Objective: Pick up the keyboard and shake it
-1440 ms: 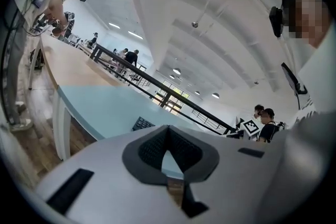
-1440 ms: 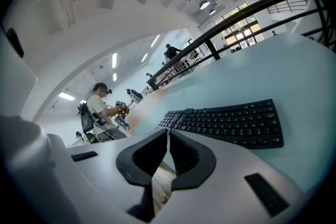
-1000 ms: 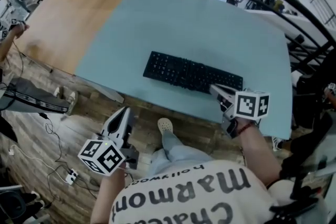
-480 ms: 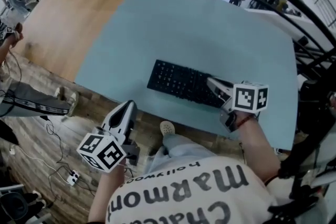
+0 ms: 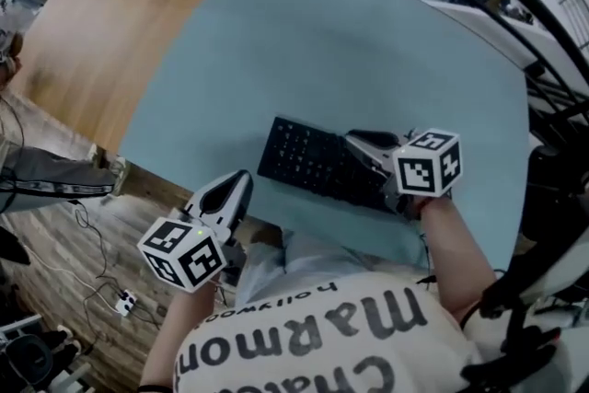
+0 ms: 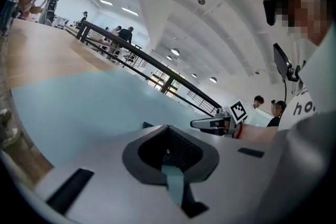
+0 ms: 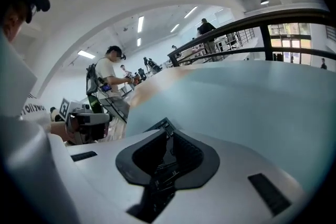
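Black keyboard (image 5: 308, 163) ungripped — both claws closed, empty.
Right claw (image 5: 357, 143) over its right half, left claw (image 5: 239, 182) short of it; I'd open both, pinch opposite ends evenly.

We look steeply down from the head onto the table (image 5: 386, 41). The left gripper view and the right gripper view skim low across it, facing each other; both share the keyboard (image 5: 308, 161).

Right end of the keyboard (image 5: 302, 161) out of sight under the right gripper (image 5: 359, 143)
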Action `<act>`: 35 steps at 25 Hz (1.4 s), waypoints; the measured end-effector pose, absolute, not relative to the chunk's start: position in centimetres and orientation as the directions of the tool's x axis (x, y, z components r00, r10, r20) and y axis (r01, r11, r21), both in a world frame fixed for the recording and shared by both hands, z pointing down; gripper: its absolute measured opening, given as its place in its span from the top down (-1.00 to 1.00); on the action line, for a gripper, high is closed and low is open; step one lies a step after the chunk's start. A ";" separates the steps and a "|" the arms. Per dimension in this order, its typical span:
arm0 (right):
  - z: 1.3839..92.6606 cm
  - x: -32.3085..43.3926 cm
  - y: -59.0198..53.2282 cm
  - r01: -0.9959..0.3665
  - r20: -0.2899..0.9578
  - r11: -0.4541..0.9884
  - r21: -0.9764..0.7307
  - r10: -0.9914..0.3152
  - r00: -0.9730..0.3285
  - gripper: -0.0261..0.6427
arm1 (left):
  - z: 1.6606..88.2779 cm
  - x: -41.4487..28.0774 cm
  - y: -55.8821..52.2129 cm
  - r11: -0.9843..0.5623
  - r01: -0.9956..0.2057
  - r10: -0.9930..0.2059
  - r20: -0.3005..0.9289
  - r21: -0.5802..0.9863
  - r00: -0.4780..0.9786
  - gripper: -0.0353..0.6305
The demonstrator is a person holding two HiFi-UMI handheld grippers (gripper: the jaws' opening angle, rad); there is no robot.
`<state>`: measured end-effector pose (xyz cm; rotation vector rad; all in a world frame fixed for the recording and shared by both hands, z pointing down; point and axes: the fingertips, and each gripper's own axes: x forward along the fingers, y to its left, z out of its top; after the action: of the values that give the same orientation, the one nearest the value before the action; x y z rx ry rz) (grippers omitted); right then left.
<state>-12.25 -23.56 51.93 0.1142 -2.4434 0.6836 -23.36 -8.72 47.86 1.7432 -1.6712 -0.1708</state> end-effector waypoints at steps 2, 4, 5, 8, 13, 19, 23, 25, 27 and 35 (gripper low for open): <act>52.9 -13.3 -24.2 -0.210 0.592 0.874 -0.439 0.105 -0.799 0.78 | 48.9 -23.6 -9.7 0.087 -0.817 -0.905 0.388 0.571 0.175 0.88; 53.6 -14.2 -24.7 -0.190 0.611 0.883 -0.430 0.130 -0.781 0.78 | 49.7 -23.6 -10.7 0.077 -0.819 -0.892 0.406 0.569 0.199 0.88; 54.0 -14.6 -24.9 -0.180 0.620 0.886 -0.428 0.143 -0.771 0.78 | 50.2 -23.6 -11.2 0.068 -0.825 -0.884 0.418 0.561 0.211 0.89; 55.2 -15.6 -25.5 -0.146 0.651 0.895 -0.421 0.187 -0.736 0.74 | 51.3 -23.6 -12.3 0.051 -0.842 -0.857 0.456 0.537 0.238 0.88; 57.2 -16.4 -24.8 -0.049 0.709 0.887 -0.460 0.333 -0.621 0.32 | 52.5 -24.0 -12.9 0.068 -0.838 -0.840 0.485 0.541 0.245 0.88; 59.1 -17.0 -22.6 0.126 0.756 0.856 -0.501 0.504 -0.418 0.30 | 53.9 -24.3 -12.3 0.106 -0.834 -0.821 0.521 0.541 0.233 0.88; 60.1 -17.2 -21.4 0.157 0.754 0.811 -0.563 0.582 -0.303 0.26 | 54.0 -24.4 -12.5 0.104 -0.838 -0.822 0.521 0.536 0.231 0.88; 60.7 -16.7 -20.7 0.167 0.759 0.794 -0.585 0.608 -0.232 0.20 | 54.0 -24.5 -12.5 0.103 -0.839 -0.824 0.519 0.534 0.229 0.88; 61.1 -16.5 -20.4 0.193 0.781 0.801 -0.567 0.597 -0.183 0.17 | 54.1 -24.6 -12.5 0.108 -0.837 -0.826 0.517 0.536 0.224 0.88; 61.3 -16.6 -20.5 0.206 0.834 0.837 -0.508 0.537 -0.127 0.17 | 53.2 -24.1 -13.0 0.078 -0.844 -0.835 0.497 0.531 0.236 0.88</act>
<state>-16.65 -20.51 61.35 -0.5809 -1.7039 0.3128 -24.10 -13.00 53.20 1.7210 -1.5667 0.0139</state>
